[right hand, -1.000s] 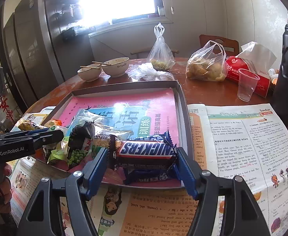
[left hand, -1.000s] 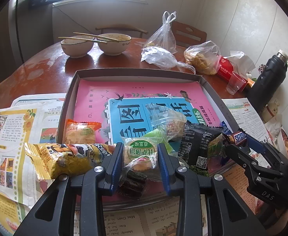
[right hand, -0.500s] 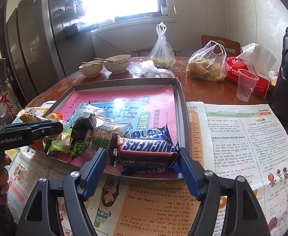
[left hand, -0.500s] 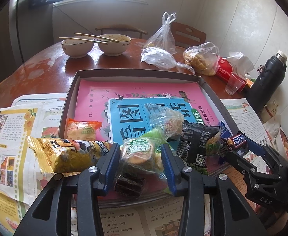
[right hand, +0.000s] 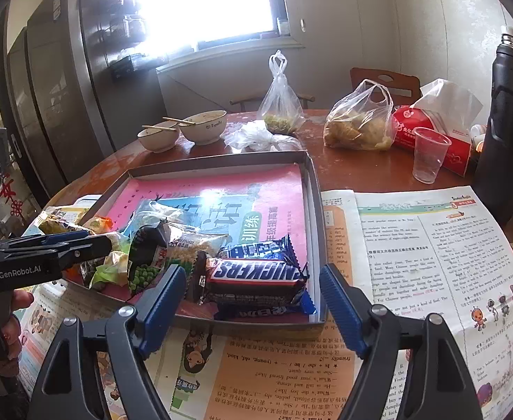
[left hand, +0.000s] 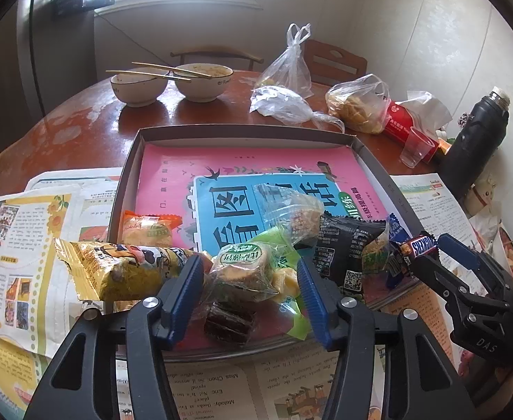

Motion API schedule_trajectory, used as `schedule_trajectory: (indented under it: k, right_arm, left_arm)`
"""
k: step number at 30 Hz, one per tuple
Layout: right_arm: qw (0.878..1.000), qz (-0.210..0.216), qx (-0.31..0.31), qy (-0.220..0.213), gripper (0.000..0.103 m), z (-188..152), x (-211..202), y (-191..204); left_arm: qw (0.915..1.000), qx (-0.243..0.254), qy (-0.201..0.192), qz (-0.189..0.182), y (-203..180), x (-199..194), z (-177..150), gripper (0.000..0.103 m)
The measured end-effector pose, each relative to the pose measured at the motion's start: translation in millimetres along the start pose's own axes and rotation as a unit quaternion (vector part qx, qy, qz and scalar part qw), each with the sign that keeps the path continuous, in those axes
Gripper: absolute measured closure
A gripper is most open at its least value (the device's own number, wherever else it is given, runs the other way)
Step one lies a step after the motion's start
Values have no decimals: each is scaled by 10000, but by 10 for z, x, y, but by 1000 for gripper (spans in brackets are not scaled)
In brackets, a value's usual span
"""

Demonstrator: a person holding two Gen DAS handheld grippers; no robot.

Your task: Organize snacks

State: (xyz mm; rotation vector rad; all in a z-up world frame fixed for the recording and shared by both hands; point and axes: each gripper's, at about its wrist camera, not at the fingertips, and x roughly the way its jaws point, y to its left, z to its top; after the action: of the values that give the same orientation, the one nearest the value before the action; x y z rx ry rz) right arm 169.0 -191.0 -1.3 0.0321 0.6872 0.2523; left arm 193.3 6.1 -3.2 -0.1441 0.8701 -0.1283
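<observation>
Round red-brown wooden table as landmark. At its far edge, two white bowls side by side, chopsticks laid across. Toward its right, clear plastic bags of food, red tissue pack, clear plastic cup, black flask. Across its near side, spread newspaper sheets.

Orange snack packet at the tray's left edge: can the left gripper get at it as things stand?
Probably not straight ahead. The left gripper stands open around the green-label cake. The orange snack packet lies beyond the yellow snack bag; coming from above looks free.
</observation>
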Motion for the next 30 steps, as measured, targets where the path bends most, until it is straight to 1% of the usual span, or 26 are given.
schedule_trajectory:
  k: [5,13,16,18,21,25,30]
  right_arm:
    - [9999,-20,108,-108,20,20,-42,-24]
    - [9994,-63,203,-256,20,52,-108,-64]
    - [9989,-98,229,-393,20,68,-170,-75]
    - [9985,-102,255,-484,18,79,-209,-83]
    - [9974,-196,269,-638,16,98,-280,-80]
    - [9971,-138,273,-702,15,118,-336,-67]
    - [9973,-8,155,-717,14,113,-390,28]
  left_arm:
    - [10000,23,-61,4,-13,-46,0,41]
    - [9997,50,-227,-61,-45,-162,5,38]
    - [9995,61,-316,-54,-55,-210,14,36]
    - [9991,64,-411,-3,-61,-246,22,35]
    - [9985,38,-532,72,-66,-297,25,30]
    - [9981,0,-617,-7,-60,-380,19,28]
    - [9975,64,-696,55,-86,-500,-46,28]
